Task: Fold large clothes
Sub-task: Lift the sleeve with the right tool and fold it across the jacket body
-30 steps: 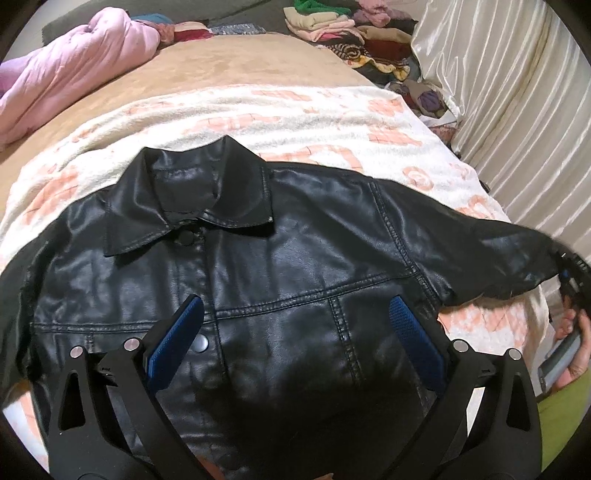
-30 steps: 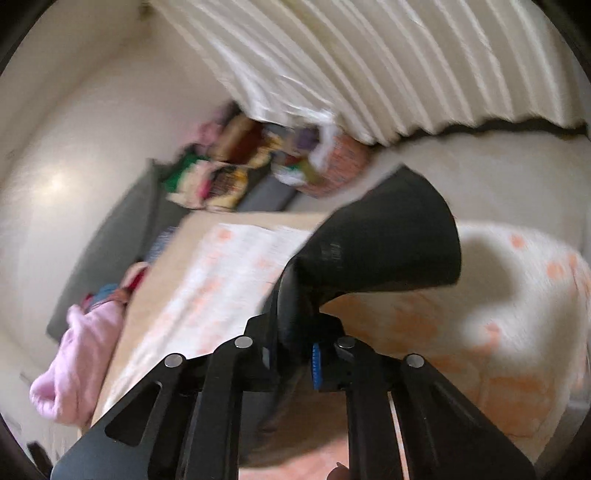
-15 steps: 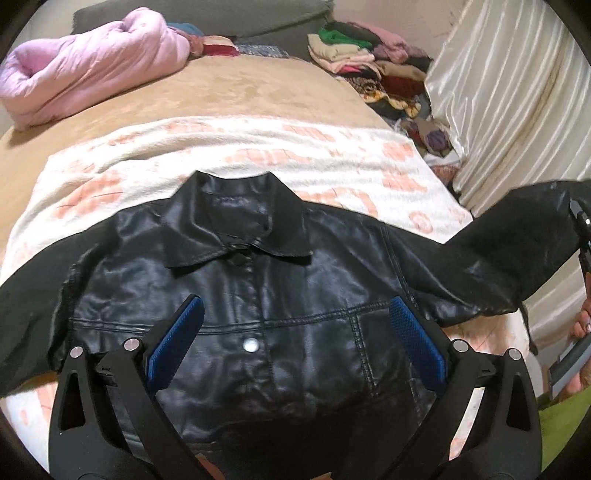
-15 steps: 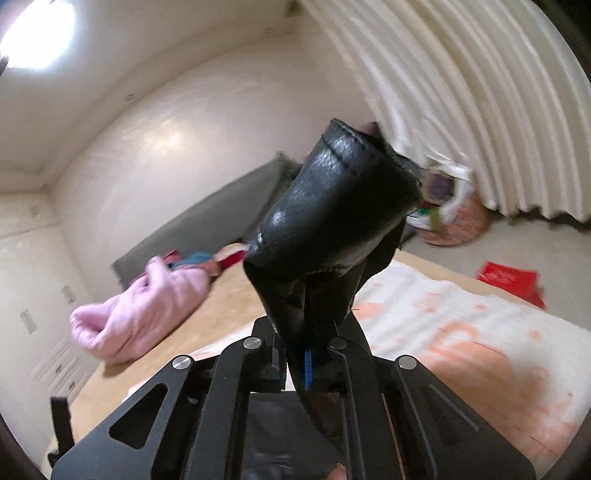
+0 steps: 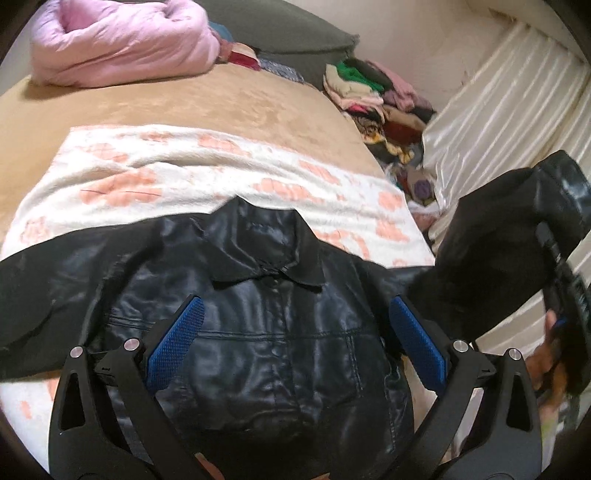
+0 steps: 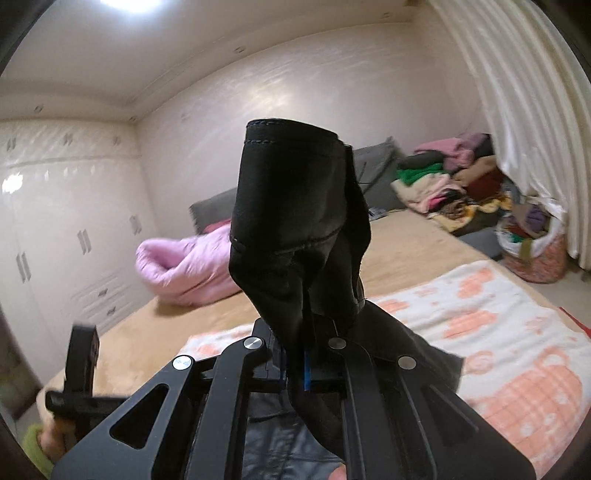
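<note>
While the right gripper (image 6: 301, 373) stands clamped on a sleeve (image 6: 295, 229) of the black leather jacket (image 5: 266, 332), lifting its cuff clear of the bed, the left gripper (image 5: 295, 343) hangs above the jacket's chest with its blue pads (image 5: 173, 343) spread wide and nothing between them. The raised sleeve blocks much of the right wrist view. The jacket lies front up, collar away from the person, on a white blanket with orange prints (image 5: 184, 177) spread over a tan bed (image 5: 166, 103). A rolled pink quilt (image 5: 122, 40) sits at the far end by a grey cushion (image 5: 288, 33); a heap of folded clothes (image 5: 376, 92) lies beside pale pleated curtains (image 5: 498, 110), near a full patterned bag (image 6: 532, 243). White wardrobes (image 6: 66, 229) line the far wall.
</note>
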Available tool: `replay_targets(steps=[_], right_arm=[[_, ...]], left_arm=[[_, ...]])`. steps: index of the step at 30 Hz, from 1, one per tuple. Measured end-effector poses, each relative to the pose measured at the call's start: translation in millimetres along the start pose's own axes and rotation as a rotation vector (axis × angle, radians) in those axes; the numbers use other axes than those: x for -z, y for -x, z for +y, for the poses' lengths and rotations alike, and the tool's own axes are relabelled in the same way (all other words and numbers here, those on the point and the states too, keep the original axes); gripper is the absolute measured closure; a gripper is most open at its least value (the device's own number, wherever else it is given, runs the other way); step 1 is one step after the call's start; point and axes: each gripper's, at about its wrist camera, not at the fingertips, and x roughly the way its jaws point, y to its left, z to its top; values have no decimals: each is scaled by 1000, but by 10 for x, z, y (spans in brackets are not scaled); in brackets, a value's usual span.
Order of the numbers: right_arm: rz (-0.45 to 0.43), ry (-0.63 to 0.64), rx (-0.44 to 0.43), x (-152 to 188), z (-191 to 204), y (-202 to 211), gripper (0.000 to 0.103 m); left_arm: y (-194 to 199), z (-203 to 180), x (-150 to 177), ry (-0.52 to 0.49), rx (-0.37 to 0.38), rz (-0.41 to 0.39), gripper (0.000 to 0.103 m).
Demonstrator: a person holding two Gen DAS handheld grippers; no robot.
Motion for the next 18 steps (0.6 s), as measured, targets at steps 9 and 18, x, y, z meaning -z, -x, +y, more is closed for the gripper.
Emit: replay_targets(steps=[9, 18], right_arm=[[151, 138, -70, 532, 846, -538, 98], [296, 235, -66, 1244, 1334, -975, 98]], left_arm=[[302, 619, -23, 120, 37, -36, 9], [456, 1024, 123, 198, 53, -78, 9]])
